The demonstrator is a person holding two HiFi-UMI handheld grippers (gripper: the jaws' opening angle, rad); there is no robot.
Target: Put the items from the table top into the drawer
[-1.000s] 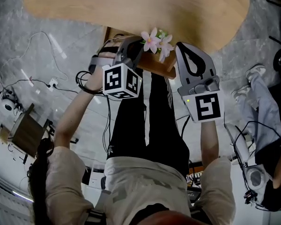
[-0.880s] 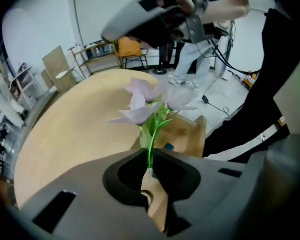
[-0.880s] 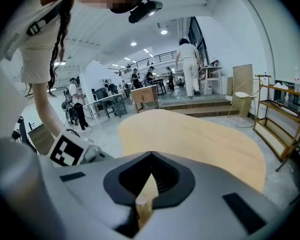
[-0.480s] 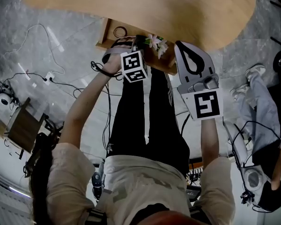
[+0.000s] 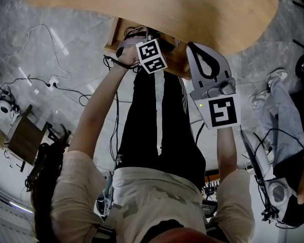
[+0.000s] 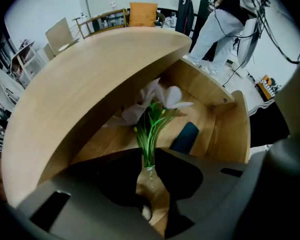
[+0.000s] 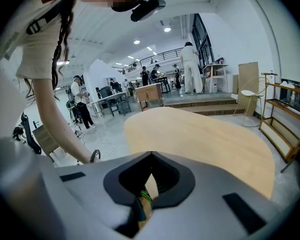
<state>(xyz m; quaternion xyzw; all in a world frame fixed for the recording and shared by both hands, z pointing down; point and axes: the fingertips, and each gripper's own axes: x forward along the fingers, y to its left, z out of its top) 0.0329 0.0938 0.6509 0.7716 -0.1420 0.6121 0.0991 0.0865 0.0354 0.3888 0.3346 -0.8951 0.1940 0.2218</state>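
Observation:
My left gripper points steeply down into the open wooden drawer under the table top. It is shut on the green stem of an artificial flower with pale pink blossoms, which hangs over the drawer floor. A dark blue item lies in the drawer beside the stem. In the head view the left gripper's marker cube covers the flower above the drawer. My right gripper hovers at the drawer's right front, shut on nothing, with its tips towards the table top.
The rounded wooden table top overhangs the back of the drawer. My legs stand directly below the drawer front. Cables trail over the floor at left, near a wooden chair. Another person stands at the right.
My left gripper has sunk with the flower from in front of the table edge down into the drawer, and the blossoms are now hidden in the head view. The right gripper has barely moved.

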